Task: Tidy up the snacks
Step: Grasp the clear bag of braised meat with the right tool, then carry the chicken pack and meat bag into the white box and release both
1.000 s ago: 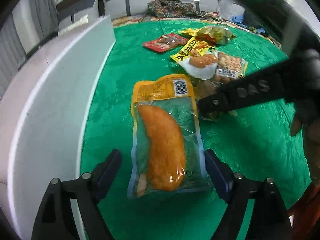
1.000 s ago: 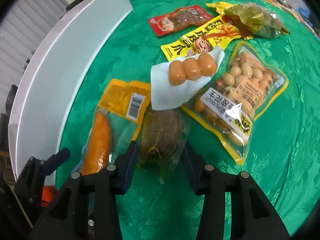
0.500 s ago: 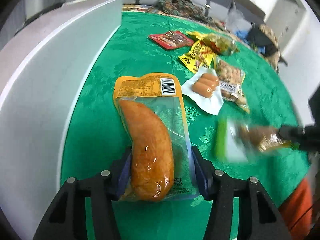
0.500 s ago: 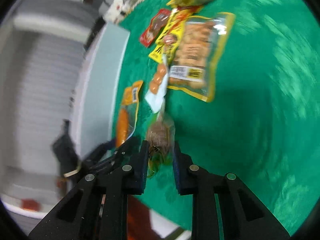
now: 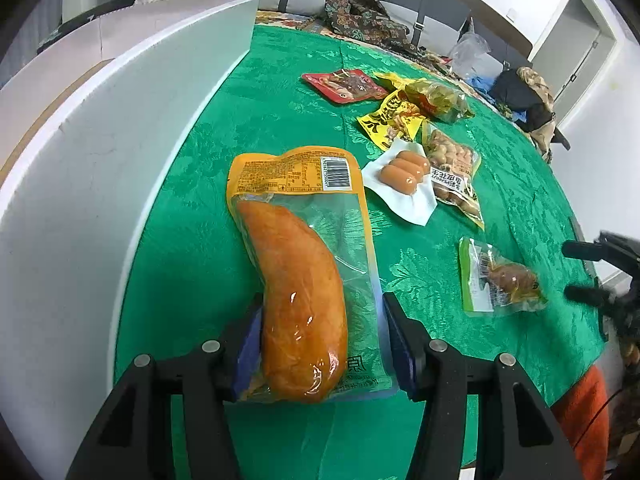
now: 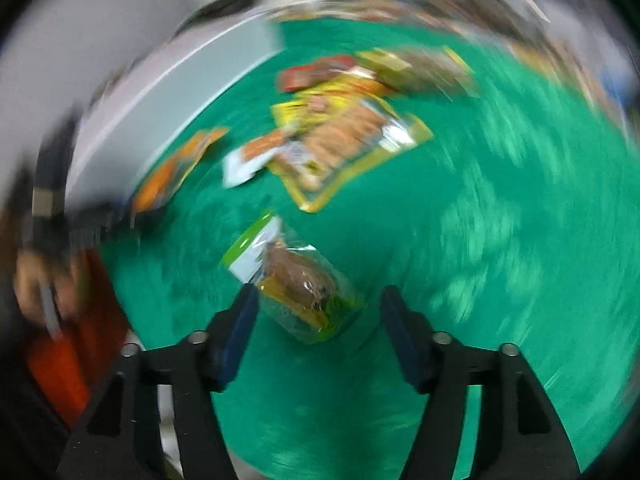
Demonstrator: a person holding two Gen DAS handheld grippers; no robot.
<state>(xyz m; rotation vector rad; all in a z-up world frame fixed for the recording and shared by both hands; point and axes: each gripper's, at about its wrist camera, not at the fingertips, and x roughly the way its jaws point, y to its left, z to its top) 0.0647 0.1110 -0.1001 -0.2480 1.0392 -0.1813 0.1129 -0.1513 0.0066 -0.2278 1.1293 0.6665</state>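
Note:
My left gripper (image 5: 320, 336) is shut on the near end of a long orange meat pack (image 5: 300, 280) with a yellow label, its pads pressing both sides. The pack lies lengthwise on the green tablecloth (image 5: 280, 120) beside the white box wall (image 5: 120, 160). In the blurred right wrist view my right gripper (image 6: 316, 320) is opening, and a small clear pack with a brown snack (image 6: 296, 284) lies loose on the cloth between and just ahead of its fingers. The left wrist view shows that small pack (image 5: 500, 280) near the table's right edge, with the right gripper (image 5: 578, 270) just beyond it.
A cluster of snacks lies farther back: a red pack (image 5: 344, 86), a yellow pack (image 5: 390, 120), a golden bag (image 5: 436, 98), a peanut pack (image 5: 452, 168) and a white pack of little sausages (image 5: 404, 176). A person's orange clothing (image 5: 588, 412) shows past the table edge.
My left gripper closed on the orange meat pack. My right gripper carried the small brown snack pack away from the pile toward the table's edge, then opened and let it go.

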